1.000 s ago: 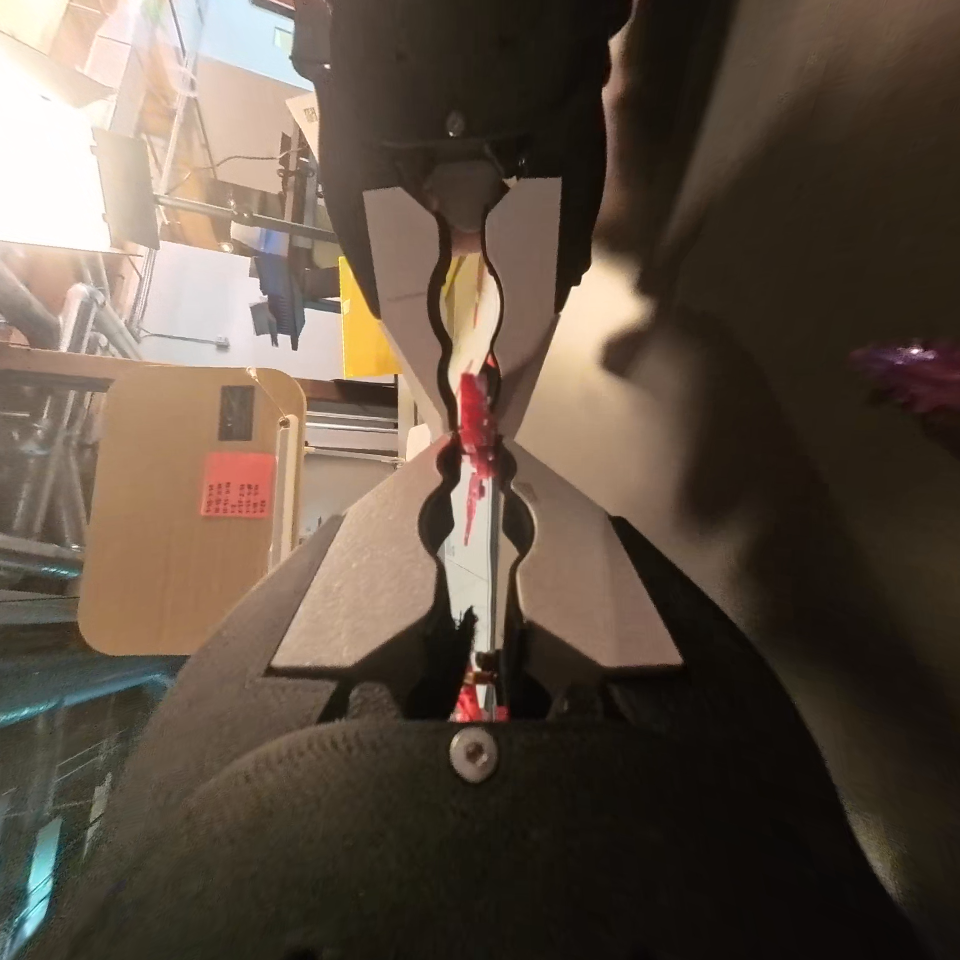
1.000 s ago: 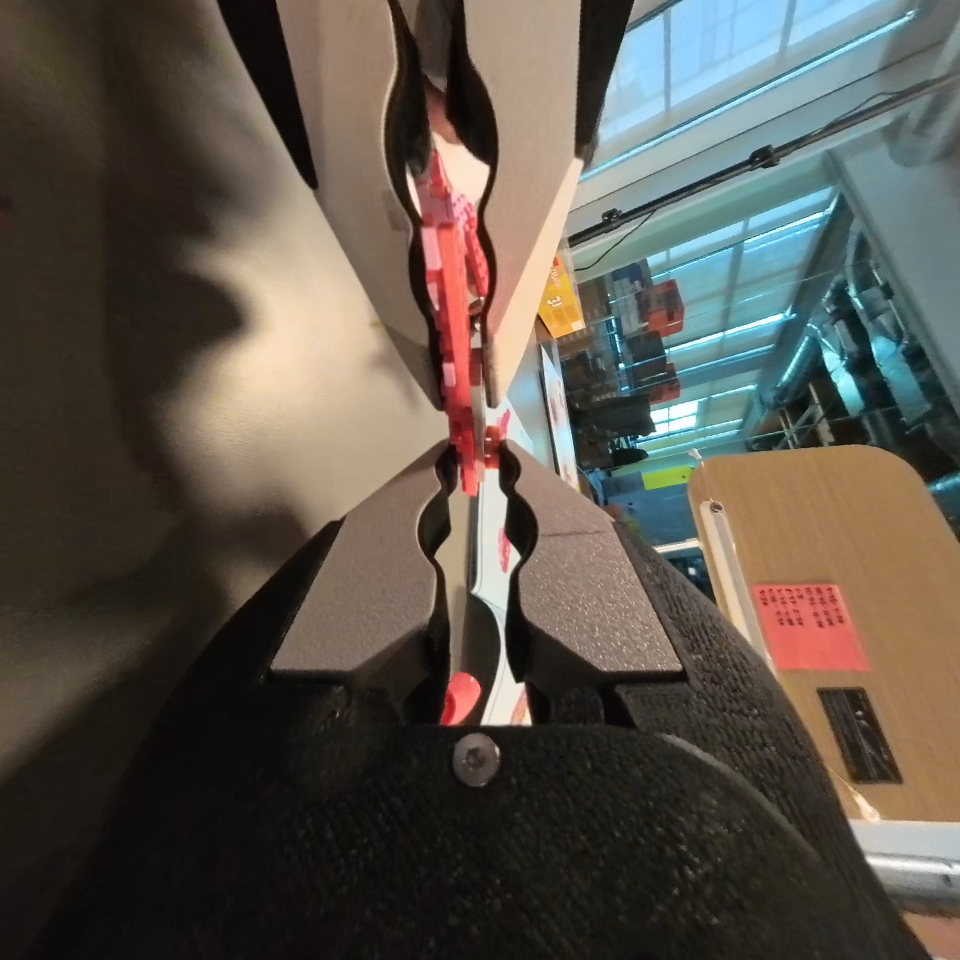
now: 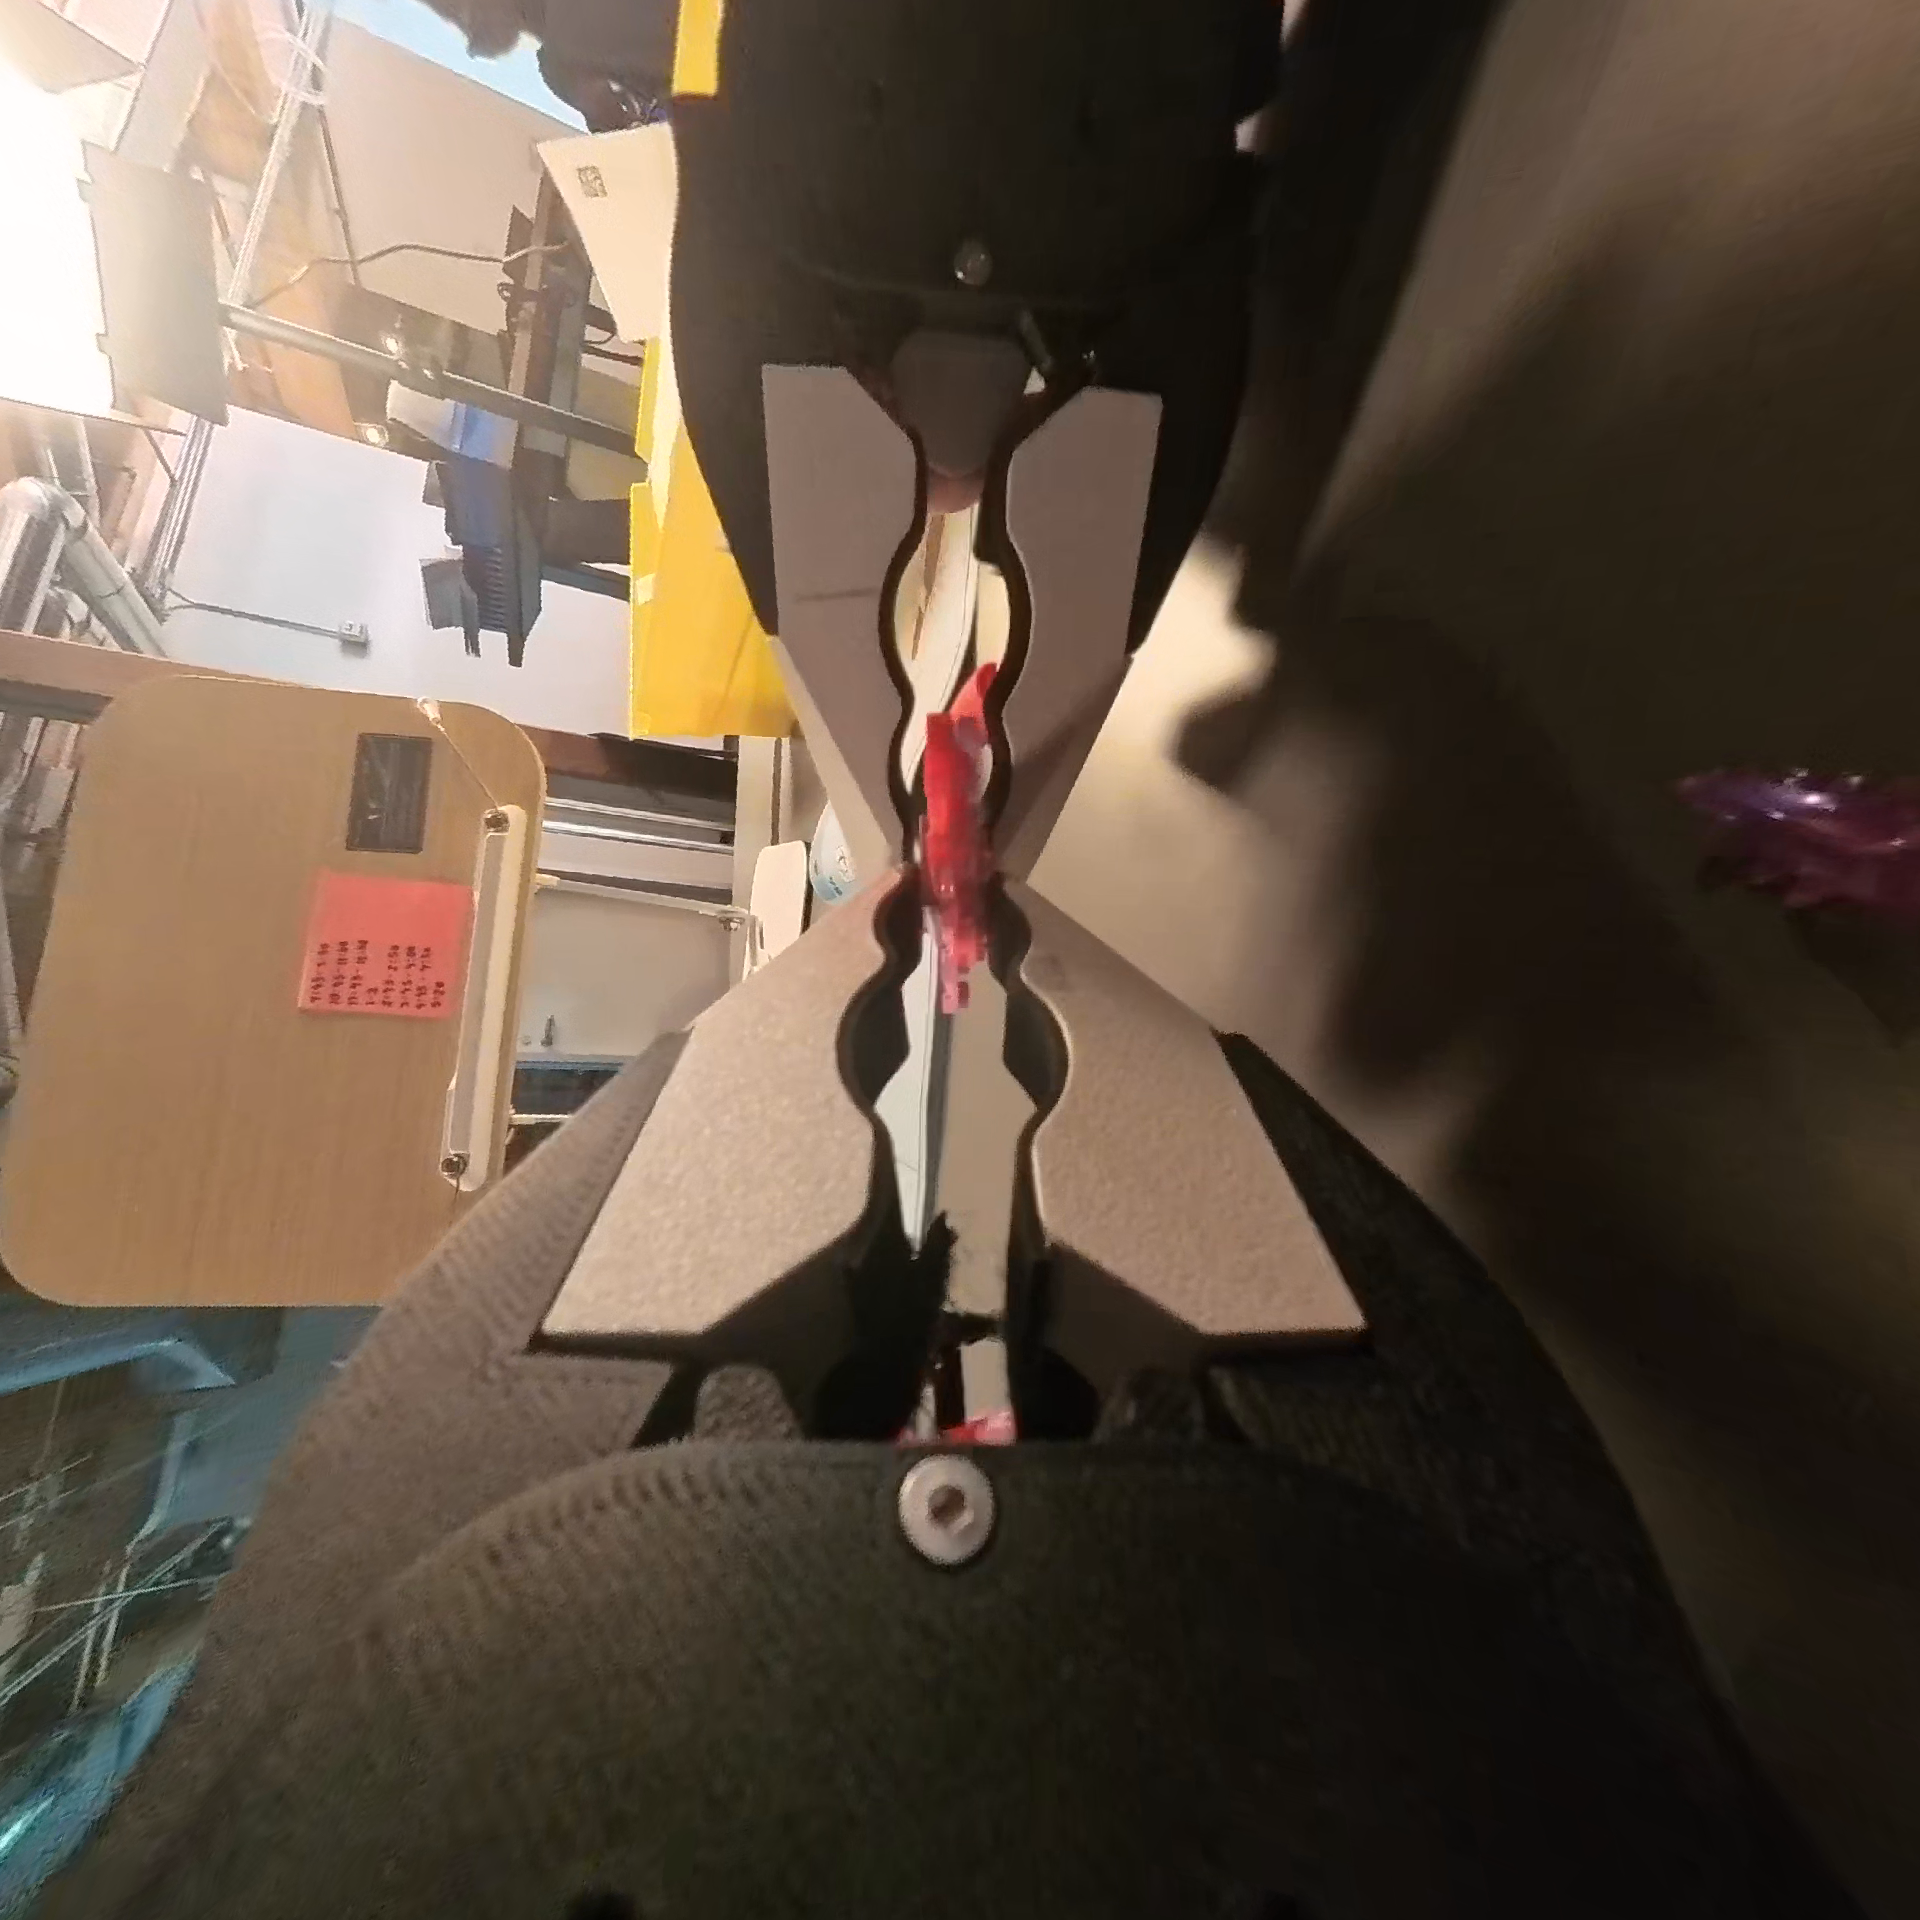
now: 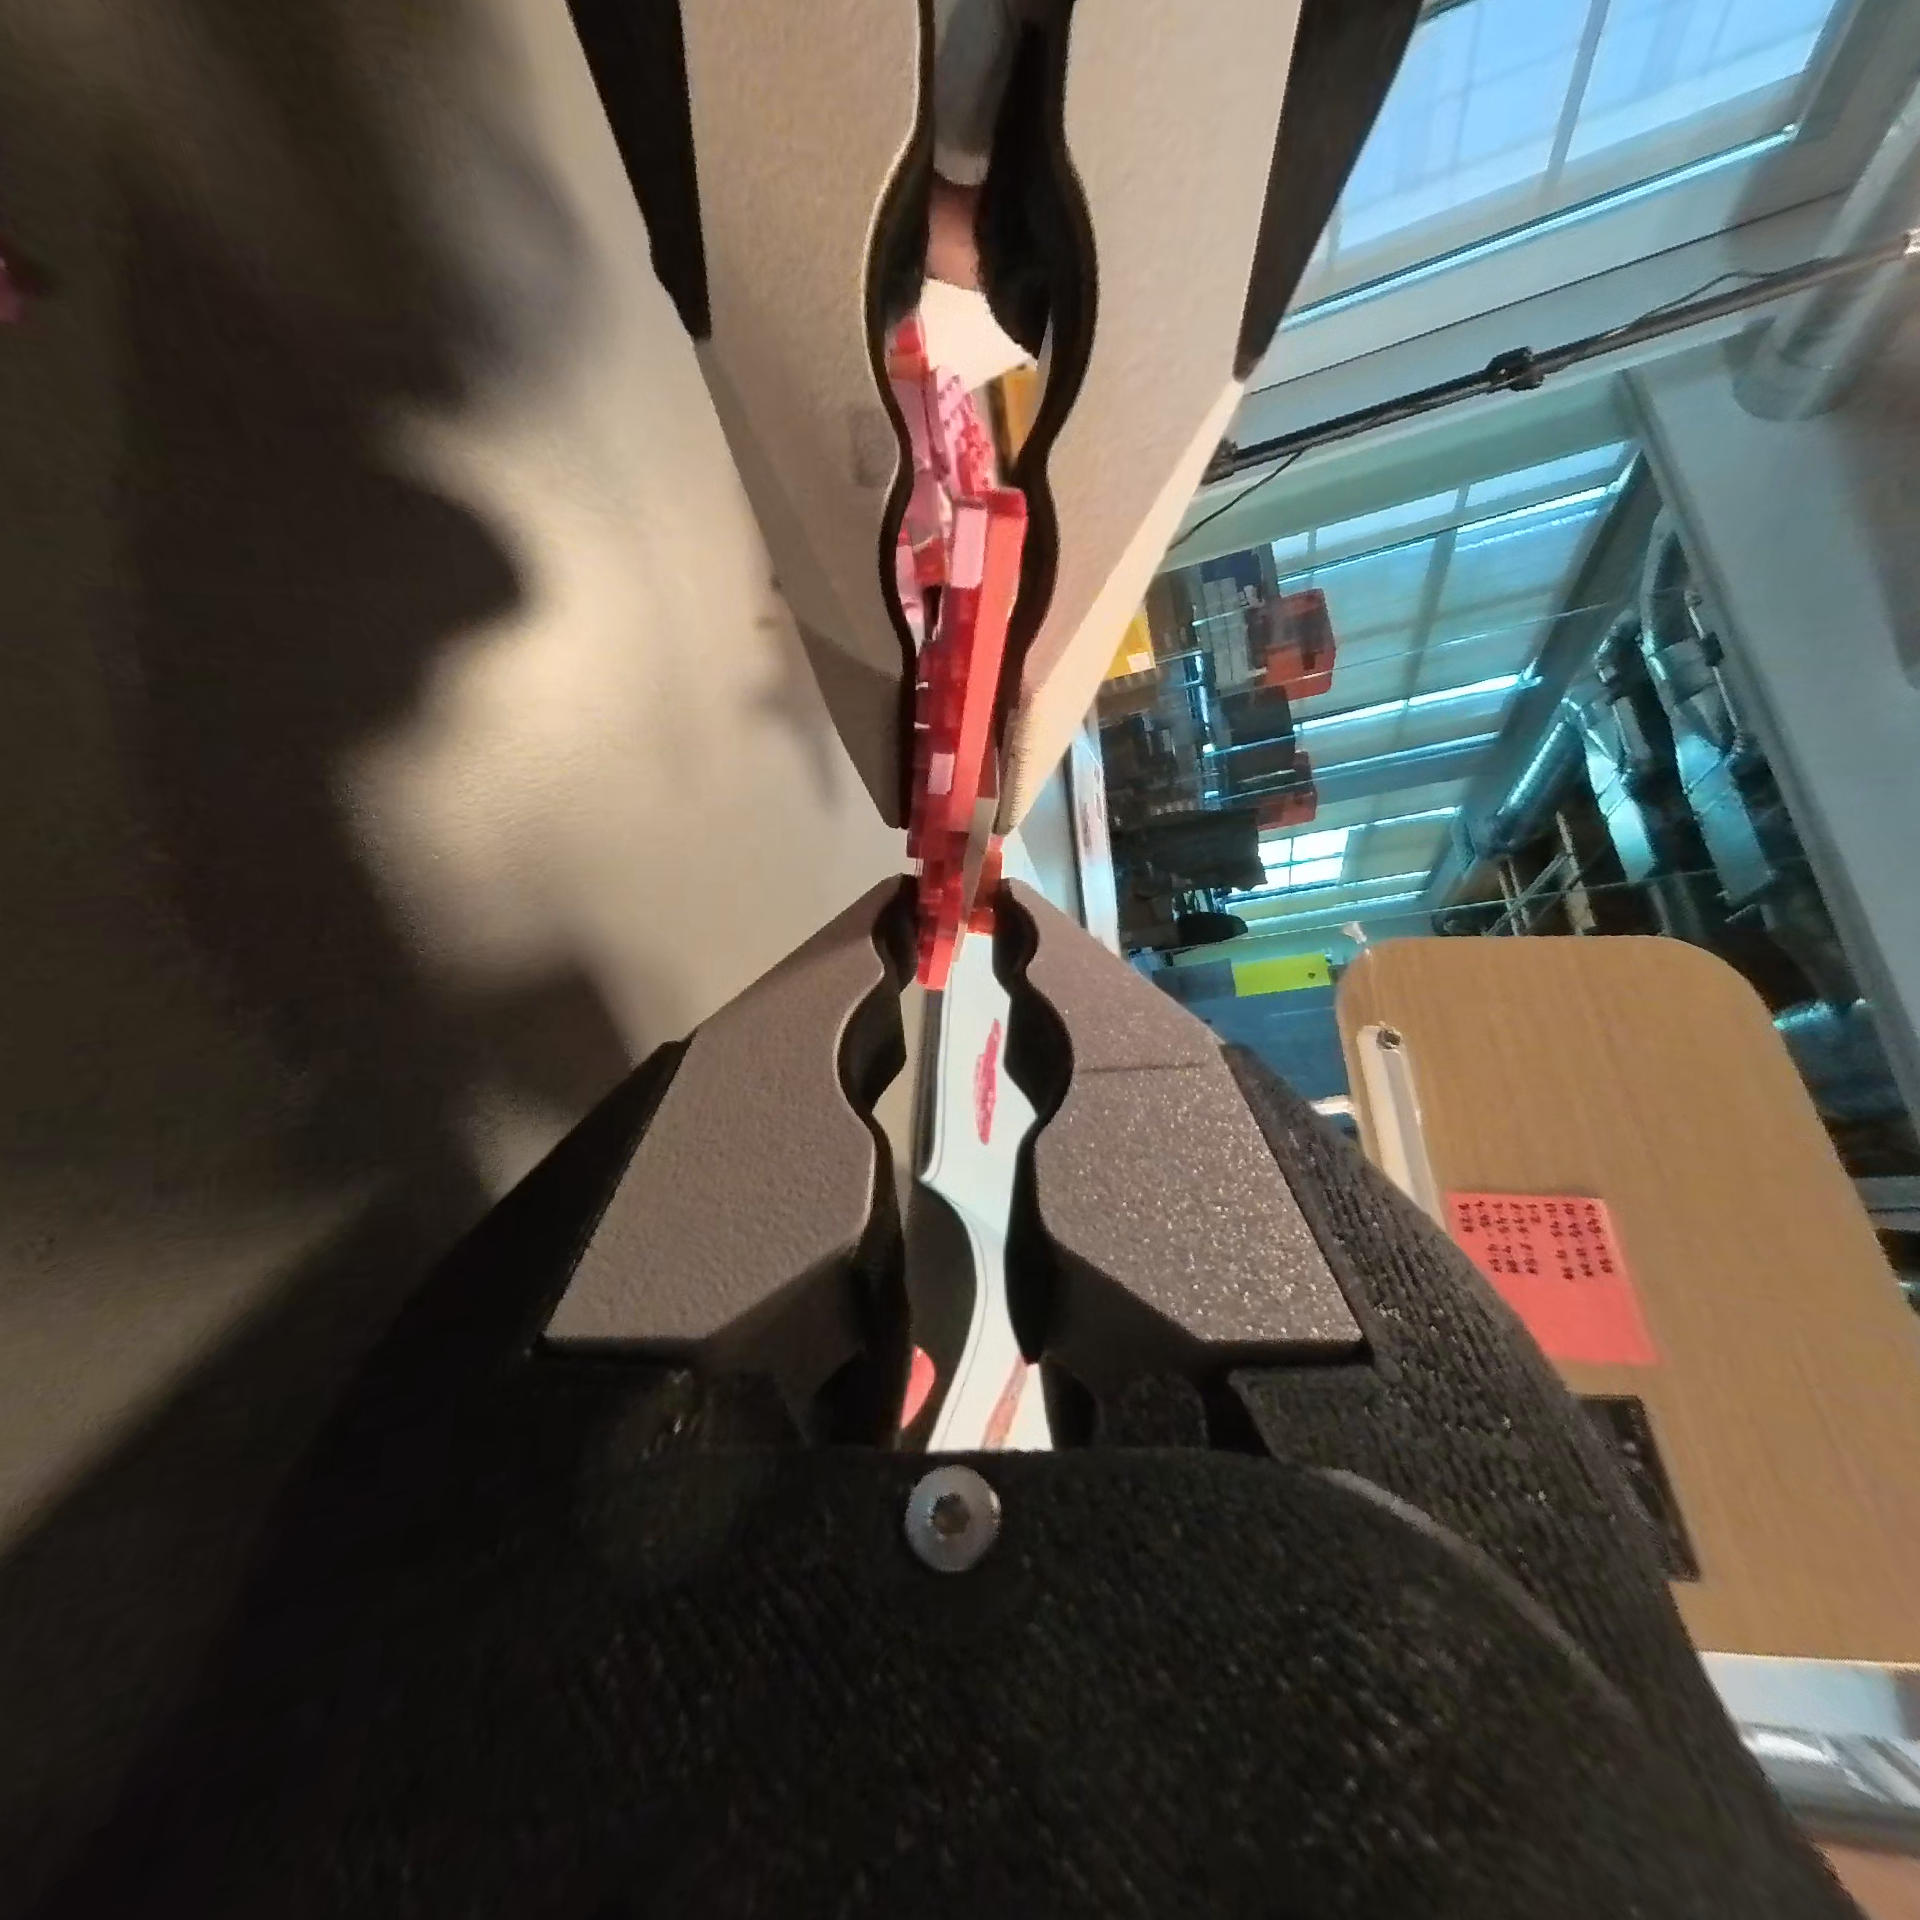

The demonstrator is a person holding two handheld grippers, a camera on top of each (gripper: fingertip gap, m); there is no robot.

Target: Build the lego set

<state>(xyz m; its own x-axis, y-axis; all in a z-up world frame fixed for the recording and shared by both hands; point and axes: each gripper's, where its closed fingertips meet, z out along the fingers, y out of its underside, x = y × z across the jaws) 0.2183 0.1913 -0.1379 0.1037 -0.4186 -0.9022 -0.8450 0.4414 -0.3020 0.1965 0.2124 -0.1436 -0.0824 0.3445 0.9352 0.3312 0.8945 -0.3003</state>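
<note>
My two grippers meet tip to tip, each showing at the top of the other's view. In the left wrist view my left gripper (image 3: 956, 896) is shut on the near end of a flat red studded brick piece (image 3: 954, 831). The far end of the piece runs into the right gripper's pale fingers (image 3: 831, 623) above. In the right wrist view my right gripper (image 4: 951, 902) is shut on the lower end of the red brick piece (image 4: 961, 665). The rest of the piece lies between the left gripper's fingers (image 4: 800, 468).
A dim beige surface (image 3: 1558, 468) fills one side of both views, with a purple studded thing (image 3: 1808, 842) on it. A wooden board with a pink sticker (image 3: 260, 987) stands on the other side (image 4: 1662, 1195). A yellow box (image 3: 696, 623) and shelving lie behind. The left tips stand about 10 cm off the purple studded thing (image 3: 1808, 842).
Both grippers stay tip to tip on the red piece. The background has shifted a little, so the pair has turned slightly together.
</note>
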